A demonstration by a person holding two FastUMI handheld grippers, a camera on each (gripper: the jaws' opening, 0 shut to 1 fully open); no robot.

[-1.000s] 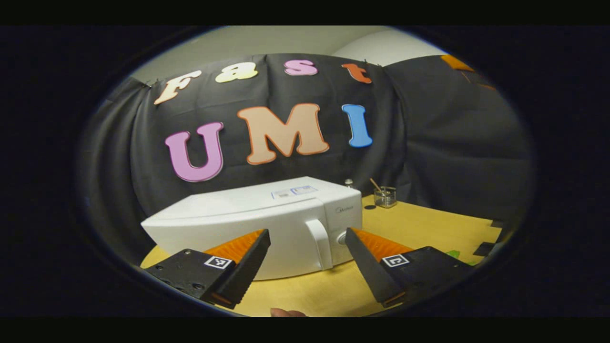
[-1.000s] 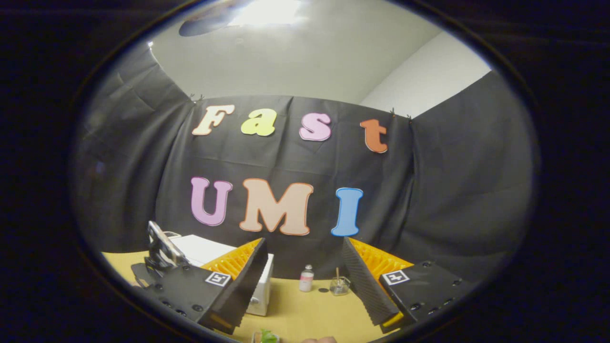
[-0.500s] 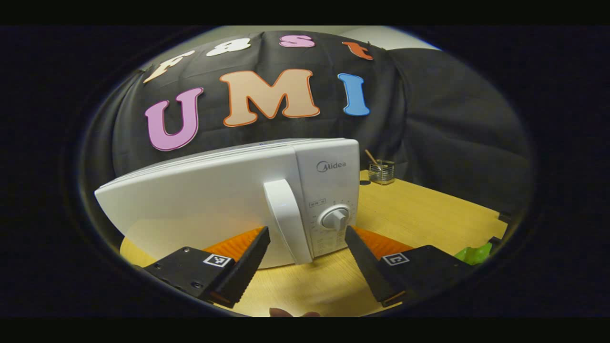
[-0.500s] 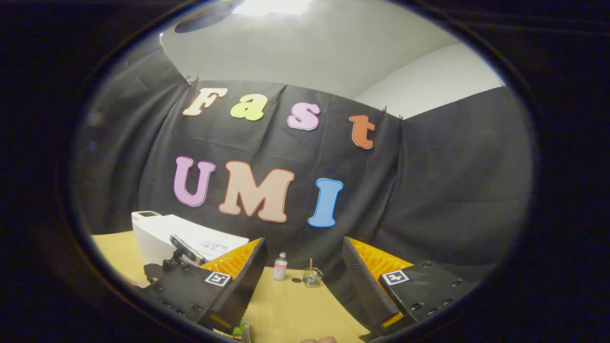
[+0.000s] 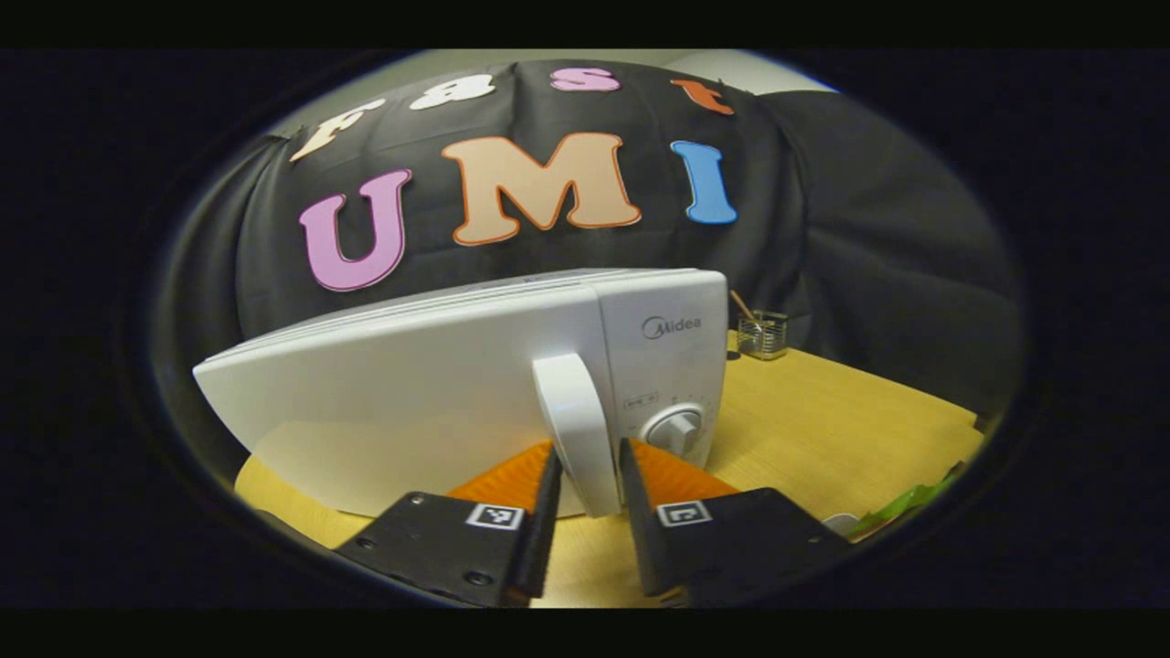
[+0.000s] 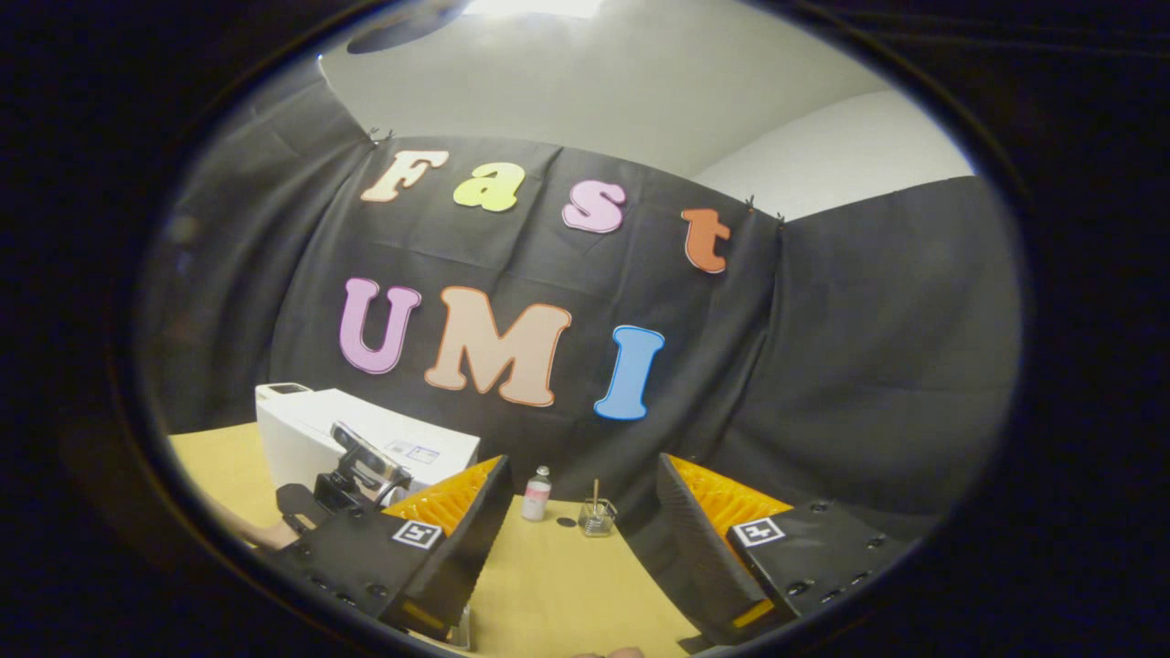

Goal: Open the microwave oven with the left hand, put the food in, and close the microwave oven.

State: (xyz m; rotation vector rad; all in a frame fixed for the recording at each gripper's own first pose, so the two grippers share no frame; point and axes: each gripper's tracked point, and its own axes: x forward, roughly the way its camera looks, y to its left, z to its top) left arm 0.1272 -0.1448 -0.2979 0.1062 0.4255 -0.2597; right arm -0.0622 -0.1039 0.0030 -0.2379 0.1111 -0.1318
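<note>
The white microwave (image 5: 439, 402) stands on the wooden table with its door closed. My left gripper (image 5: 588, 471) is shut on the lower part of the upright door handle (image 5: 571, 411), one finger on each side. The dial (image 5: 675, 428) sits just right of the handle. A green piece of food (image 5: 905, 503) peeks in at the lower right edge of the left gripper view. My right gripper (image 6: 583, 466) hangs open above the table with nothing between its fingers. The microwave (image 6: 302, 429) lies to its left, with the left gripper's body (image 6: 356, 471) in front of it.
A small glass jar with a stick in it (image 5: 763, 334) (image 6: 599, 516) and a small bottle (image 6: 536, 493) stand at the back of the table (image 6: 558, 585) near the black cloth wall. Bare wood (image 5: 823, 429) stretches right of the microwave.
My left gripper's fingers have come together from wide open onto the door handle. The right gripper stays open and has barely shifted.
</note>
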